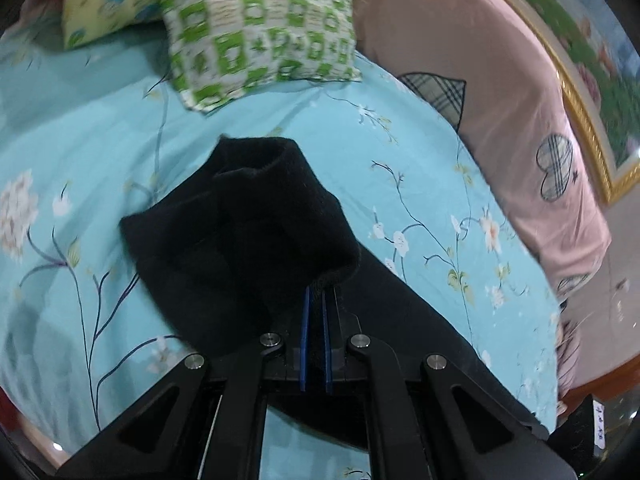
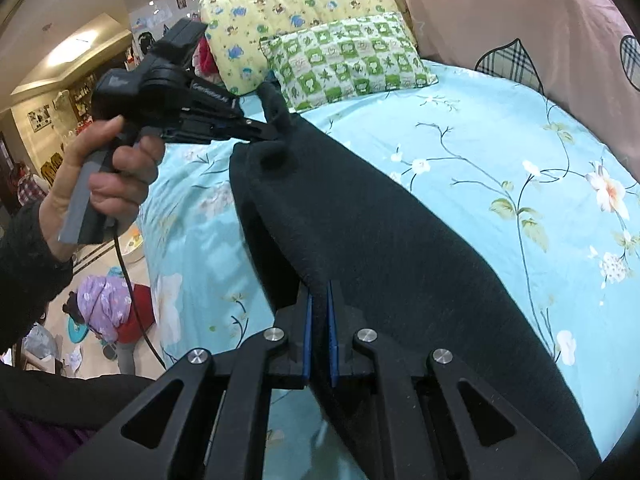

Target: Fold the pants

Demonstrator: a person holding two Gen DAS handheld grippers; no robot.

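Observation:
Black pants (image 2: 400, 216) lie stretched over a light blue flowered bedsheet (image 2: 500, 140). My right gripper (image 2: 319, 292) is shut on the near edge of the pants, with black cloth pinched between its blue pads. In the right wrist view my left gripper (image 2: 266, 134), held in a hand (image 2: 108, 172), is shut on the far end of the pants. In the left wrist view that end of the pants (image 1: 248, 232) hangs bunched and lifted from my left gripper (image 1: 316, 296), with cloth between its blue pads.
A green checked pillow (image 1: 260, 28) and a yellow printed pillow (image 2: 296, 4) lie at the head of the bed. A pink quilt (image 1: 492, 92) runs along the right side. Beyond the bed's left edge, a person in purple (image 2: 106, 304) bends over the floor.

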